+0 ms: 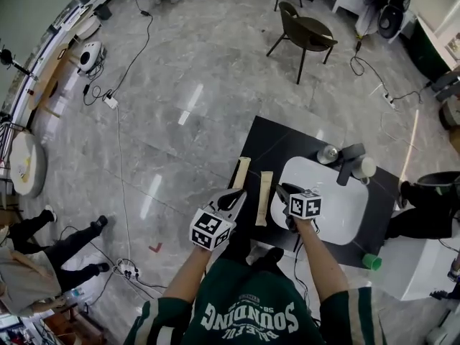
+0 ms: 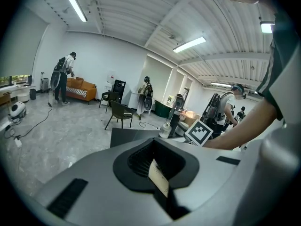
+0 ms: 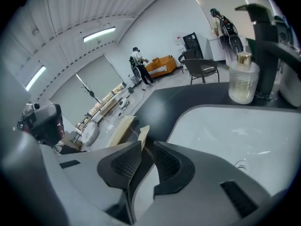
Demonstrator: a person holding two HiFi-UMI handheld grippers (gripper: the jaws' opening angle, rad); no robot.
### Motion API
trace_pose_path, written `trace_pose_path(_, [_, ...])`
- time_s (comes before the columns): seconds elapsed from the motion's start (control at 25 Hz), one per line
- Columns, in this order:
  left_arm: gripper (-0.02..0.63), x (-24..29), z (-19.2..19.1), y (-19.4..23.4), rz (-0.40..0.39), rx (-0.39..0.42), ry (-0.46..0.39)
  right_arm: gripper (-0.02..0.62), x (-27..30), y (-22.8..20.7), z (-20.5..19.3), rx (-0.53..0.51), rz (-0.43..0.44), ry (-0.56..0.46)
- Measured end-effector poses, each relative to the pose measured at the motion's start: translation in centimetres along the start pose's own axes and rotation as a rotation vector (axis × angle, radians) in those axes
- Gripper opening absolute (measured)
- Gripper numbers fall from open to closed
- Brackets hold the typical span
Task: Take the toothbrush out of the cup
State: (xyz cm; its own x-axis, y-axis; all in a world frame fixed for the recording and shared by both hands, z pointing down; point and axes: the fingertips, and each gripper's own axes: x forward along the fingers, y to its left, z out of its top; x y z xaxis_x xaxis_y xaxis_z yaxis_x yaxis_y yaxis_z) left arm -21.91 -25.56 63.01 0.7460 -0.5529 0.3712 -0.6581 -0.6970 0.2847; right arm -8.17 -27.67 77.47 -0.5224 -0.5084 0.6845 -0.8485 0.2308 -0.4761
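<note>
A black counter (image 1: 269,146) carries a white sink (image 1: 338,207). Behind the sink, next to the dark faucet (image 1: 349,162), stands a white cup (image 1: 365,167); I cannot make out a toothbrush in it. My left gripper (image 1: 236,192) is held off the counter's near left edge, shut on a flat beige strip (image 2: 158,178) that sticks out ahead of it (image 1: 242,172). My right gripper (image 1: 282,191) hovers over the sink's left rim with its jaws apart. A second beige strip (image 3: 142,134) lies along its left pad, clear of the right pad.
A soap bottle (image 3: 242,79) stands left of the faucet (image 3: 263,46). A green cup (image 1: 371,261) sits on the white surface at the right. A dark chair (image 1: 305,33) and cables are on the floor beyond. People stand at the room's edges.
</note>
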Motion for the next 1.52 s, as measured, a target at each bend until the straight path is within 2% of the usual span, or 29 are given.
trace_pose_path(0.08, [0.011,0.4,0.3,-0.8,-0.01,0.009,-0.004,0.081,-1.5,-0.1,0.4,-0.034,-0.019,-0.036])
trace_pose_path(0.24, [0.011,1.4,1.1,-2.5,-0.035,0.038,-0.011,0.057,-5.1,-1.1,1.5,-0.08,-0.074,-0.132])
trace_pose_path(0.6, [0.011,3.7,3.2,-8.2,-0.101,0.104,-0.037,0.049,-15.4,-4.0,1.7,-0.102,-0.209,-0.319])
trace_pose_path(1.0, [0.011,6.3,4.1,-15.7,-0.197,0.163,-0.047,0.049,-25.3,-5.2,1.2,-0.205,-0.343,-0.469])
trace_pose_path(1.24, [0.011,7.4,5.0,-20.8,-0.251,0.197,-0.051,0.046,-30.5,-5.4,0.5,-0.207,-0.371,-0.52])
trace_pose_path(1.52, [0.011,8.0,5.4,-23.8,-0.3,0.22,-0.048,0.044,-33.8,-5.8,-0.3,-0.187,-0.408,-0.555])
